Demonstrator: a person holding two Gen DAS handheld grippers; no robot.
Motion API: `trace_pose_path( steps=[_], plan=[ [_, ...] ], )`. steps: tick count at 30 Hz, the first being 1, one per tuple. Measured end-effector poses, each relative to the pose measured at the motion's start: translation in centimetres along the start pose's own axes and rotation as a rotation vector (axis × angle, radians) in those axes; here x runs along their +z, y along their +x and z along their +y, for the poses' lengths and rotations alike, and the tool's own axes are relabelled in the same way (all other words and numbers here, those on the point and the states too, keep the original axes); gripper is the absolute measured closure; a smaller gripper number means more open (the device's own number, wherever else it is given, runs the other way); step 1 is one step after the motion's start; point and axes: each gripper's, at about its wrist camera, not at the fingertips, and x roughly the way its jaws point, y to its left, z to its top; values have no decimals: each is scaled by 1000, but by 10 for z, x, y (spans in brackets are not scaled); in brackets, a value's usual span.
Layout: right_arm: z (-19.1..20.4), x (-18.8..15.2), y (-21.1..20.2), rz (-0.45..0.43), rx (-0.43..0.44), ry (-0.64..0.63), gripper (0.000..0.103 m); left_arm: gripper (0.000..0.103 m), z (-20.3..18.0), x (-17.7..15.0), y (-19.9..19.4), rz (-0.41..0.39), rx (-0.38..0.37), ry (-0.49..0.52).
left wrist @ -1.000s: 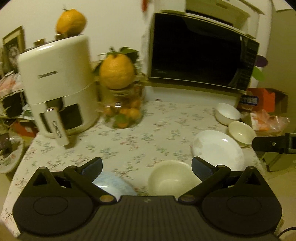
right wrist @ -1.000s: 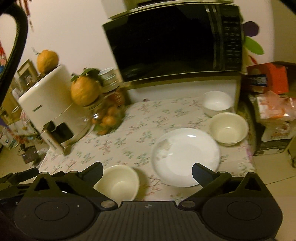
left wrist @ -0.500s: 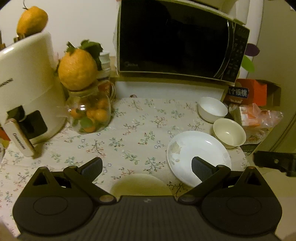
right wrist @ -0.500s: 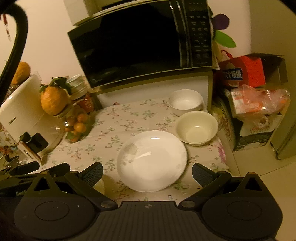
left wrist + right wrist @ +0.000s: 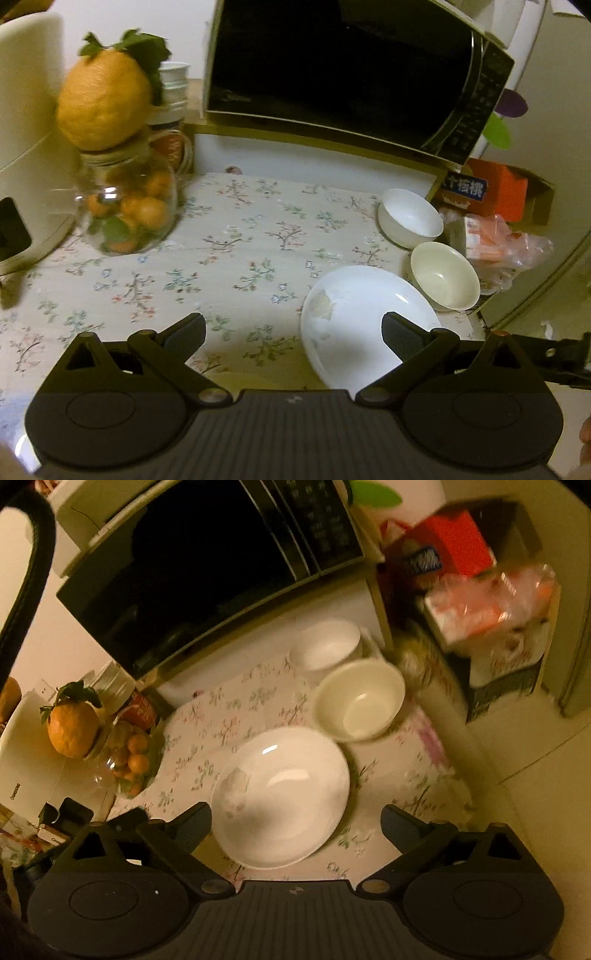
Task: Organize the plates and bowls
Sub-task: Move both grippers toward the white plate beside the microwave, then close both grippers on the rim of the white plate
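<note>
Two tools are in view, both with jaws spread wide and holding nothing. Left tool [image 5: 291,328] hangs over the near part of the worktop [image 5: 240,236], which carries a floral cloth; its right finger [image 5: 400,338] overlaps the near right of the white plate [image 5: 343,325] in the picture, contact not determinable. Right tool [image 5: 295,821] hangs above the same plate [image 5: 284,794], the plate lying between its fingers and slightly to the left.

Plate sits on the near right area of the worktop. Cream bowl [image 5: 445,275] stands just beyond it to the right, rims close; whether they touch cannot be told. White bowl [image 5: 410,216] stands farther back, just beside the cream bowl, below the microwave [image 5: 340,70]. A pale rim shows at the near edge of the left view, mostly hidden by the tool body; object not identifiable.

On the far left stands a glass jar of small oranges [image 5: 127,210], a large citrus fruit [image 5: 105,99] on its mouth, beside a white appliance [image 5: 26,110]. Right view is motion-blurred.
</note>
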Motion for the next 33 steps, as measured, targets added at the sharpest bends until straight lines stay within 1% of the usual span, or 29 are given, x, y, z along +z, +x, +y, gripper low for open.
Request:
trace_pose_path(
  steps=[2,3,4,7,10,13,14,16,19,23,27,30,32,33],
  plan=[
    [3,-1,8,4,-19,-4,11,8,-7,0,10,10,30,44],
    [3,-1,13,13,-26,-7,13,9,-9,0,15,20,43,66],
    [4,0,19,21,-33,-9,16,12,-10,-1,21,30,51,75],
    [3,-1,36,44,-58,4,22,21,-7,-3,38,78,54,58],
    [1,-4,51,63,-75,9,24,27,-3,-5,50,104,45,37],
    [7,-8,63,64,-130,-56,26,29,-4,-5,58,120,45,36],
    [9,-9,66,63,-141,-82,26,31,-4,-5,60,122,45,39],
    [9,-8,71,74,-142,-101,27,35,-7,-4,66,133,49,51],
    [6,-5,80,105,-132,-100,34,43,-11,-4,77,155,56,69],
    [5,3,94,135,-140,-120,36,51,-10,-4,88,177,64,59],
    [3,9,102,139,-148,-120,37,55,-9,-3,95,185,73,53],
    [2,7,110,155,-156,-135,44,56,-10,-5,99,197,72,58],
    [2,4,116,171,-163,-152,53,60,-11,-5,100,198,57,62],
    [2,3,119,177,-167,-158,56,61,-13,-5,100,197,55,69]
  ],
)
